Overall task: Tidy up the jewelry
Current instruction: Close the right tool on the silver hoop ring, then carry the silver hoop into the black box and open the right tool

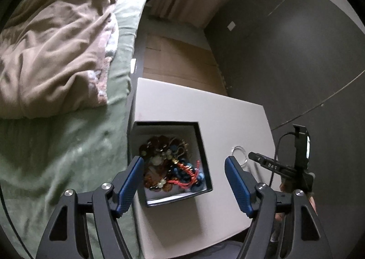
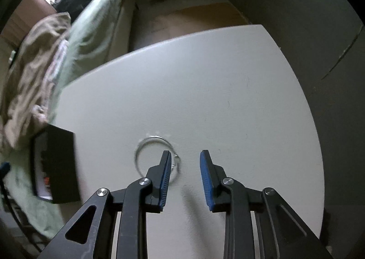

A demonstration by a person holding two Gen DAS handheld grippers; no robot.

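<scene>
While most of the jewelry (image 1: 170,165) already fills the black box (image 1: 203,144): white table (image 2: 205,76) beside a bed (image 1: 68,144), seen from both wrist cameras.

Left view: left gripper (image 1: 184,168) above the open box, jaws spread wide, blue pads on either side of the box, nothing between them. Inside the box, a tangled heap of beads, brown discs, a red cord and blue strands, not sorted into any order. Box near the table edge closest to the bed. To the right, a thin silver ring-shaped bangle (image 1: 239,152) flat on the bare table, well apart from the box, with the right gripper (image 1: 262,162) just beside it.

Right view: right gripper (image 2: 185,156) low over the table, jaws spread, holding nothing. Bangle (image 2: 146,144) flat on the surface, left finger (image 2: 165,167) lying across its near-right arc; whether touching cannot be told. Box (image 2: 59,163) at the far left of this view.

Progress, as a judgement: mostly done, with the bulk boxed and one loose bangle left out. Remaining: closing on the thin hoop, lifting it off the flat surface, carrying it across to the box. Likely difficulty: a low, slippery rim offering little for the pads to catch.
</scene>
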